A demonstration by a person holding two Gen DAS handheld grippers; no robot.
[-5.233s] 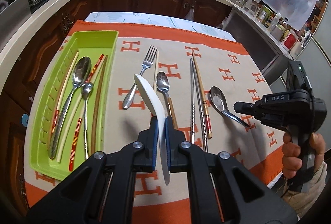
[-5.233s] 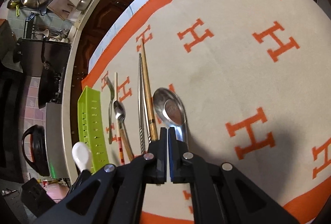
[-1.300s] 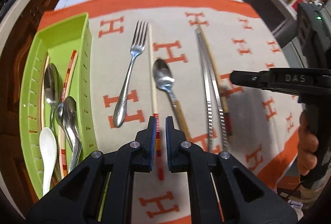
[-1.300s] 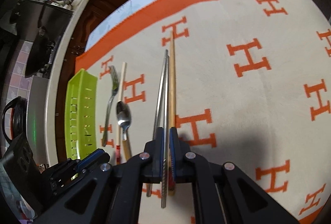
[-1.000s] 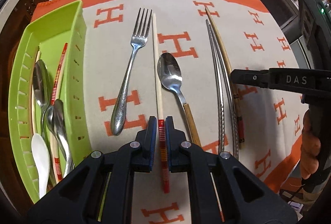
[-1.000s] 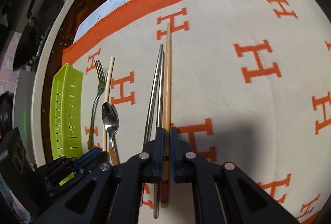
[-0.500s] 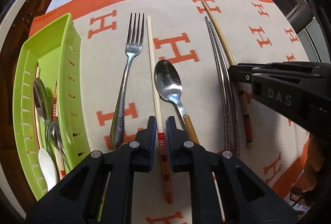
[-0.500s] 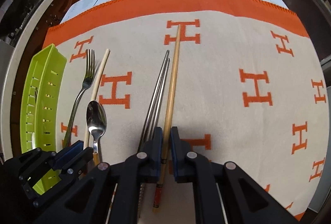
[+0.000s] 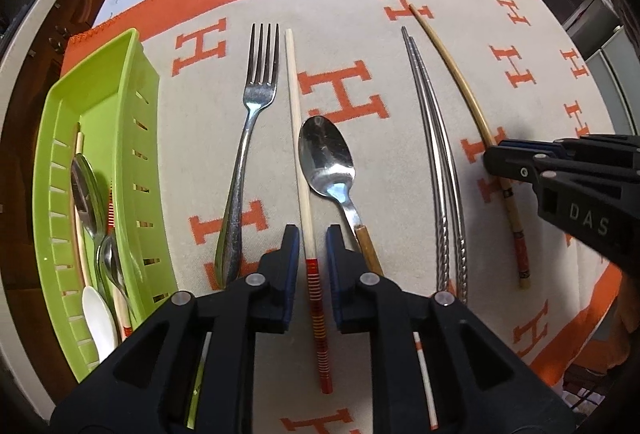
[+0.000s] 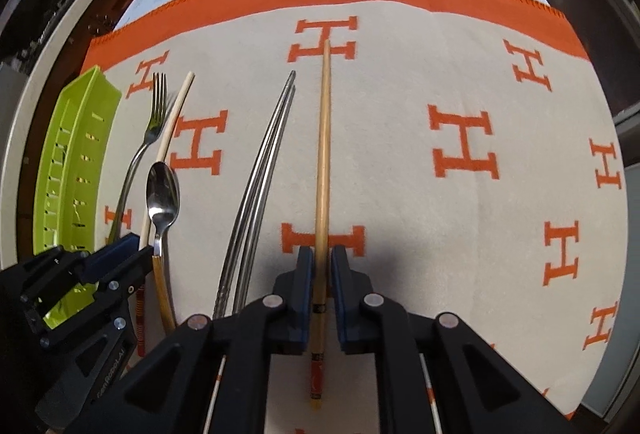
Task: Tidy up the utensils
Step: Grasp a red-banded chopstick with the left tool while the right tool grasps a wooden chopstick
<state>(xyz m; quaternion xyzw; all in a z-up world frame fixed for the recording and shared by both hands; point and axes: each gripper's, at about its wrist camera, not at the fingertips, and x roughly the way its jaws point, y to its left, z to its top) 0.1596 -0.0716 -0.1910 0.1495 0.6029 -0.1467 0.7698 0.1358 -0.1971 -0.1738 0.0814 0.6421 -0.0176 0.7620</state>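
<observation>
Utensils lie in a row on a felt-like beige cloth with a broad orange border and blocky orange H letters. Largest of the holders is the lime-green plastic tray, a long trough with slotted walls at the cloth's left edge; inside it are shiny metal spoons, a smooth white spoon and pale chopsticks, packed close together.

On the cloth, just right of the tray, lies a polished steel fork with four tines. Beside it runs a slim cream chopstick whose near end is wrapped in red and yellow bands. Next is a steel spoon with a wooden handle, its oval bowl glossy. Further right a pair of metal chopsticks lie touching, with twisted ridges near their thick ends. Last is a tan wooden chopstick, round and tapered, with dark bands and a red end.

Both grippers are black plastic with blue pads. The left gripper has its fingers set narrowly apart either side of the cream chopstick, small gaps showing on both sides. The right gripper straddles the tan chopstick the same way, fingers narrow, close to the wood but with thin gaps.
</observation>
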